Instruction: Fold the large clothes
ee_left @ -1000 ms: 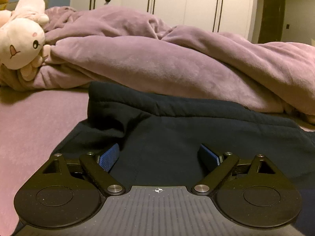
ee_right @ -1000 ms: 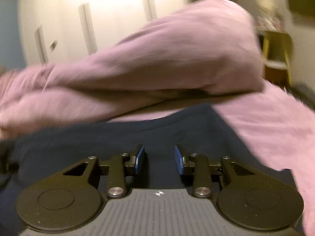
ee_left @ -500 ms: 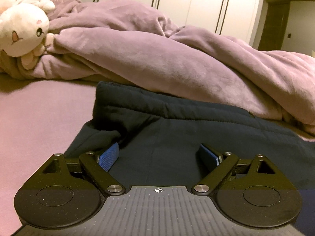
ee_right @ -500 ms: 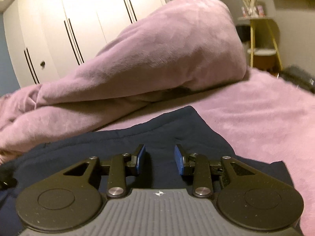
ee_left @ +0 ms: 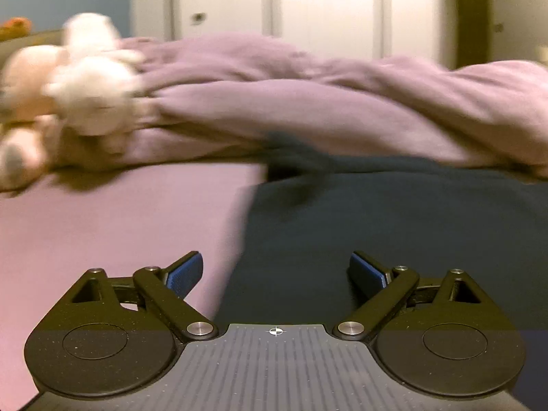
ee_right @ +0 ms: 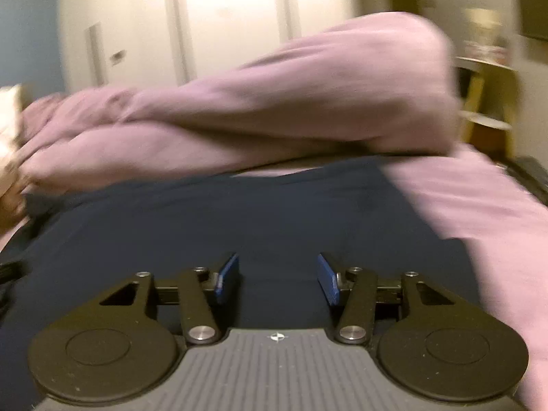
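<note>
Both views blurred. My left claw is spread wide, blue pads well apart, nothing between them. It hangs right over the left edge of the garment: the left pad sits above bare pink sheet, the right pad above dark navy cloth. That edge runs from near the claw's middle up and slightly right toward a bunched, darker fold at the far end, where the garment meets the blanket. Open sheet stretches to my left, bare up to the plush toy, which lies against the blanket's left end. My right claw is also parted, narrower than the left, pads empty, hovering above the middle of the garment, which lies flat on the bed and fills the lower frame. In this view the garment's right edge slants from the far middle down to the right, with pink sheet beyond it. Its far edge lies close under the heaped blanket; whether the two touch I cannot tell through the blur. Little room forward past the garment; free room is to the sides. White wardrobe behind the bed. A small shelf stands at far right past the blanket's end.
</note>
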`<move>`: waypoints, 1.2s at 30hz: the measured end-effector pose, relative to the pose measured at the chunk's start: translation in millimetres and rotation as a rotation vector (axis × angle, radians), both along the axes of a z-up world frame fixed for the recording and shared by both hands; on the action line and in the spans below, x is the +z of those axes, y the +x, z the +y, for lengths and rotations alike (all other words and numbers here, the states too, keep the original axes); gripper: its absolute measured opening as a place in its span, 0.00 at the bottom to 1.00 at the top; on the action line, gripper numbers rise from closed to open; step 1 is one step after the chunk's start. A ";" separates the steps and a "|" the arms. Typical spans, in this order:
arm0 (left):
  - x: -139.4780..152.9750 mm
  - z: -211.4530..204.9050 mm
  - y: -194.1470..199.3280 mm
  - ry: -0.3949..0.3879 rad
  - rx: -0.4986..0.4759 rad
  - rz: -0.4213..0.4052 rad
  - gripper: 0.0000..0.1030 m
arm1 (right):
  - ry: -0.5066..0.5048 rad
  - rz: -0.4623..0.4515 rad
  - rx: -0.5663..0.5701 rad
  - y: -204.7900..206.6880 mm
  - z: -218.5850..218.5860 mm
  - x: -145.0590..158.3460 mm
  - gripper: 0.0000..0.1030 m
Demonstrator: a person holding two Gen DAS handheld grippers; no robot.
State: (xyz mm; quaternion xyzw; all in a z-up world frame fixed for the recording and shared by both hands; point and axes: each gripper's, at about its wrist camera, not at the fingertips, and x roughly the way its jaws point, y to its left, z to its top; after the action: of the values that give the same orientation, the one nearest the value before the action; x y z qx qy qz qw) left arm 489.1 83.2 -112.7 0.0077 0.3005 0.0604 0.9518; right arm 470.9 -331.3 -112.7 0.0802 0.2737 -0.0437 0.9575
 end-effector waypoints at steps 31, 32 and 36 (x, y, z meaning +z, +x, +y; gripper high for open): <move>-15.0 65.6 -52.9 -0.776 -0.023 0.201 0.39 | 0.940 0.016 -0.242 -129.1 -119.0 -53.9 0.32; -9.5 65.9 -55.7 -0.783 -0.037 0.193 0.38 | 0.897 0.003 -0.231 -129.1 -114.8 -46.6 0.29; 13.8 65.4 -71.3 -0.803 -0.099 0.180 0.35 | 0.859 -0.037 -0.200 -137.9 -110.6 -24.3 0.24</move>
State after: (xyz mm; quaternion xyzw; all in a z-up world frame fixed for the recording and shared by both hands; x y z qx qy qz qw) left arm 417.8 148.6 -98.9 -0.3447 0.3814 -0.1085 0.8509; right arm 333.0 -441.9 -136.9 0.4978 0.2406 -0.0172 0.8330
